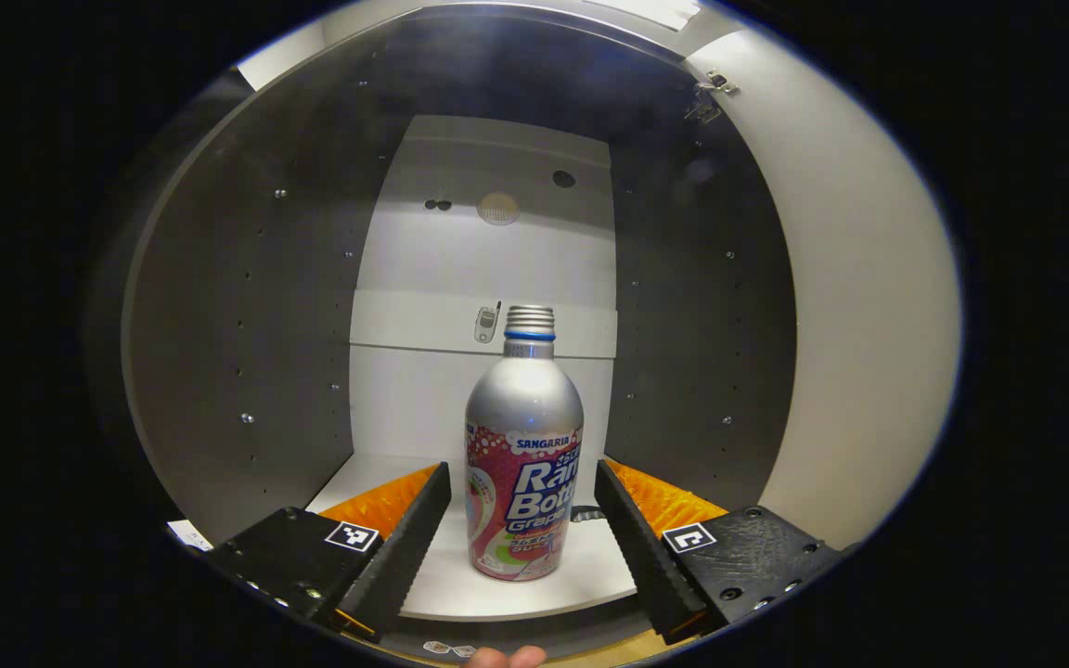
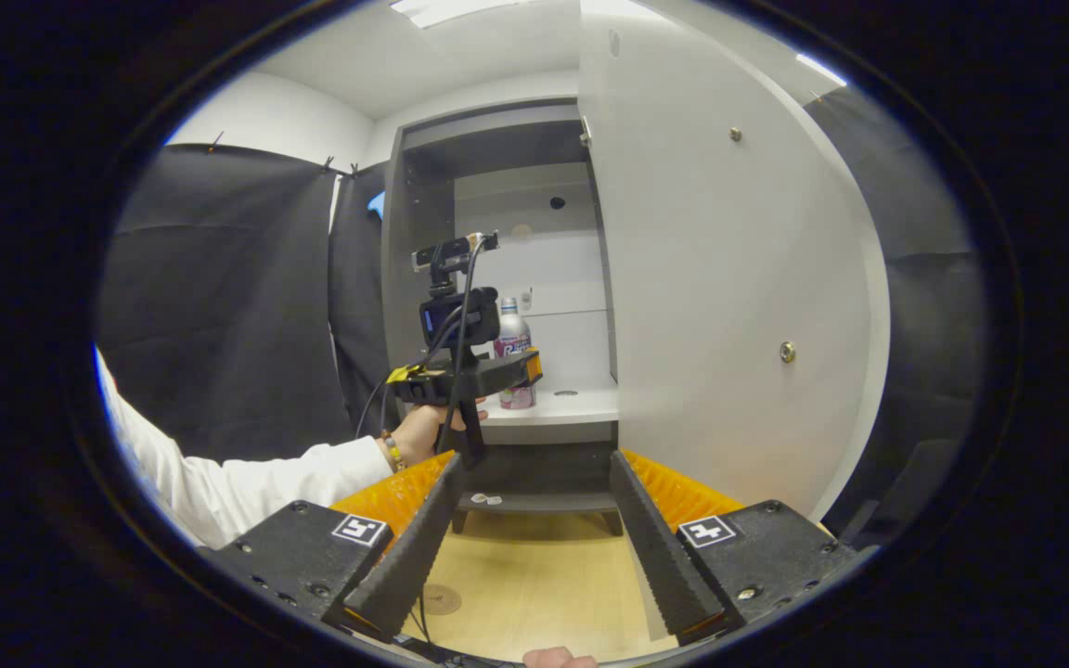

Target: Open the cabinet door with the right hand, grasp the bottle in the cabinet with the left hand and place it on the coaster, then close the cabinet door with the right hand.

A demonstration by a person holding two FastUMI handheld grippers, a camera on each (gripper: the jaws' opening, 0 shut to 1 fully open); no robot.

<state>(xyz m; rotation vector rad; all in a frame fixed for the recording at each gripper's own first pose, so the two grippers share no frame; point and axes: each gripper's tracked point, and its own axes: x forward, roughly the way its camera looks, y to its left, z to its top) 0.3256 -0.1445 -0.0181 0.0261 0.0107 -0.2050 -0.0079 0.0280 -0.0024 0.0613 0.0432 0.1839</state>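
I count one bottle [image 1: 524, 464], an aluminium drink bottle with one screw cap [image 1: 530, 321], standing on the one shelf [image 1: 581, 575] of one cabinet [image 2: 423, 241]. The cabinet has one door [image 2: 729, 306], swung open. I hold two grippers: my left gripper [image 1: 522, 501] and my right gripper [image 2: 533, 492]. On the one wooden table [image 2: 534, 584] lies one round coaster [image 2: 442, 599].

Glossy metal bottle [image 1: 524, 445], matt shelf [image 1: 590, 566].
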